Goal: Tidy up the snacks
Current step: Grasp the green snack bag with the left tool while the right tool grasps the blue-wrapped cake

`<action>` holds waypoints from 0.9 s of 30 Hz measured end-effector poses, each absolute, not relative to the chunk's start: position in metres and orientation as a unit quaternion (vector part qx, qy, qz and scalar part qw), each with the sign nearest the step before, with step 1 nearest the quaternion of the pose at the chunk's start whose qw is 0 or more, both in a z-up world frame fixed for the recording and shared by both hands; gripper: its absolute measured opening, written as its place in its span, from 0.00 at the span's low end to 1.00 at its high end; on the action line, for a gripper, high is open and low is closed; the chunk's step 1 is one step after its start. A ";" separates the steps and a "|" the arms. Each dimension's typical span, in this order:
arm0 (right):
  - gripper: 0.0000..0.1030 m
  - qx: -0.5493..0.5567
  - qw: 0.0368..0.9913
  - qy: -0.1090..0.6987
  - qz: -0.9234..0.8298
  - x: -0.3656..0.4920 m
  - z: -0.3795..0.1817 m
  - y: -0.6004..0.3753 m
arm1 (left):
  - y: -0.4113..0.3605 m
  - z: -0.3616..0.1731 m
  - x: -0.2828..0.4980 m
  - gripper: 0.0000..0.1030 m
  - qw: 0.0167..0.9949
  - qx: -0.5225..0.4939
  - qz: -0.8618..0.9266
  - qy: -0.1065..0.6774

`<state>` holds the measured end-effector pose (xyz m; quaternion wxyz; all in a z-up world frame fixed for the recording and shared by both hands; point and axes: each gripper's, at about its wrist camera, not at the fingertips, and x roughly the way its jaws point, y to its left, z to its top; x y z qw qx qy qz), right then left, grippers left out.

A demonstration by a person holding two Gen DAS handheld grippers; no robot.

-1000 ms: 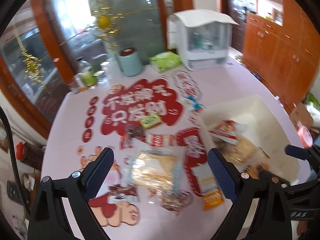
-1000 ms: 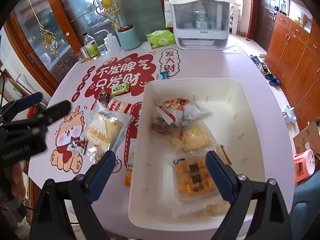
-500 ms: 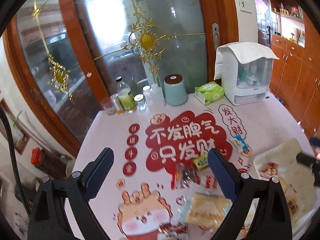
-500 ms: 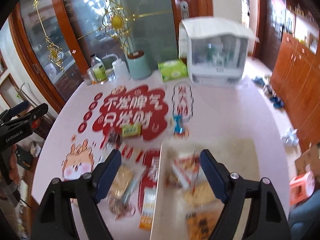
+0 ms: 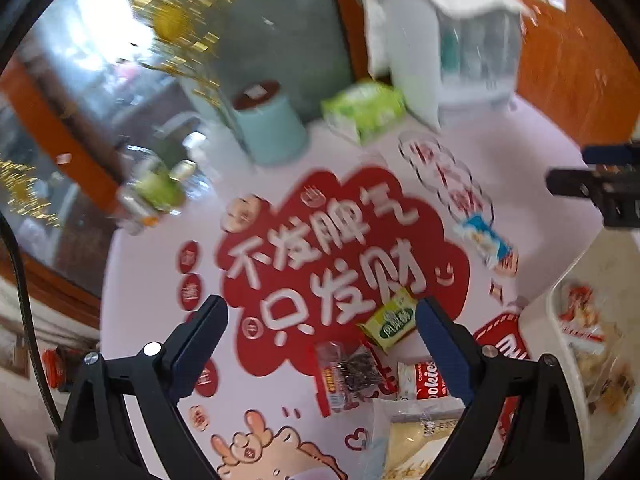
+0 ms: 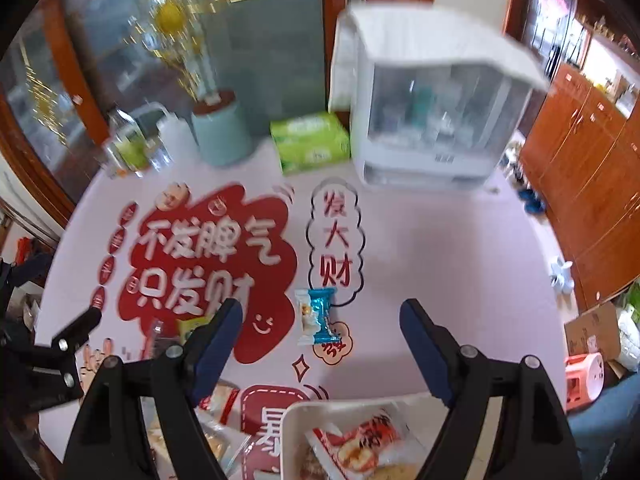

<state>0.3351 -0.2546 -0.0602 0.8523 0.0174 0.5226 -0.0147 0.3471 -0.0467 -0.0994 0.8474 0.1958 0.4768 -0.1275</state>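
Observation:
My left gripper [image 5: 320, 344] is open and holds nothing; it hovers over the red lettering on the pink table mat. Just under and beside its right finger lie a green-yellow packet [image 5: 390, 320], a dark packet [image 5: 352, 376], a cookies pack [image 5: 424, 380] and a clear bread bag [image 5: 416, 440]. My right gripper [image 6: 322, 344] is open and empty above a small blue-and-white snack [image 6: 318, 316], which lies flat on the mat. The white bin [image 6: 288, 420] sits at the bottom edge, with a red-and-white packet [image 6: 360, 448] inside.
At the table's far side stand a teal canister [image 6: 222, 132], a green tissue pack [image 6: 310, 142], a white covered appliance [image 6: 432, 120] and small bottles [image 6: 128, 148]. Wooden cabinets [image 6: 580, 160] line the right. A pink stool [image 6: 582, 372] stands beyond the table's edge.
Both grippers have swung away from the bin and the bread bag toward the table's middle. The right one now looks at the blue snack, and its jaws have narrowed slightly.

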 end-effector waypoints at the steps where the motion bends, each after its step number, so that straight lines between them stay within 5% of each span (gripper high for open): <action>1: 0.79 0.023 0.841 0.541 -0.017 0.345 -0.078 -0.256 | -0.050 -0.112 0.350 0.92 0.839 0.203 -0.138 0.485; 8: 0.69 0.042 0.784 0.618 -0.027 0.375 -0.160 -0.259 | -0.080 -0.195 0.364 0.92 0.776 0.270 -0.193 0.536; 16: 0.69 0.064 0.741 0.667 -0.032 0.392 -0.210 -0.260 | -0.099 -0.236 0.374 0.92 0.742 0.269 -0.223 0.572; 19: 0.60 0.060 0.730 0.680 -0.035 0.396 -0.221 -0.260 | -0.102 -0.246 0.379 0.91 0.733 0.270 -0.227 0.582; 24: 0.45 0.068 0.710 0.700 -0.033 0.398 -0.238 -0.262 | -0.099 -0.260 0.388 0.76 0.721 0.245 -0.228 0.607; 27: 0.42 0.057 0.710 0.701 -0.030 0.398 -0.239 -0.261 | -0.092 -0.260 0.394 0.58 0.715 0.199 -0.243 0.624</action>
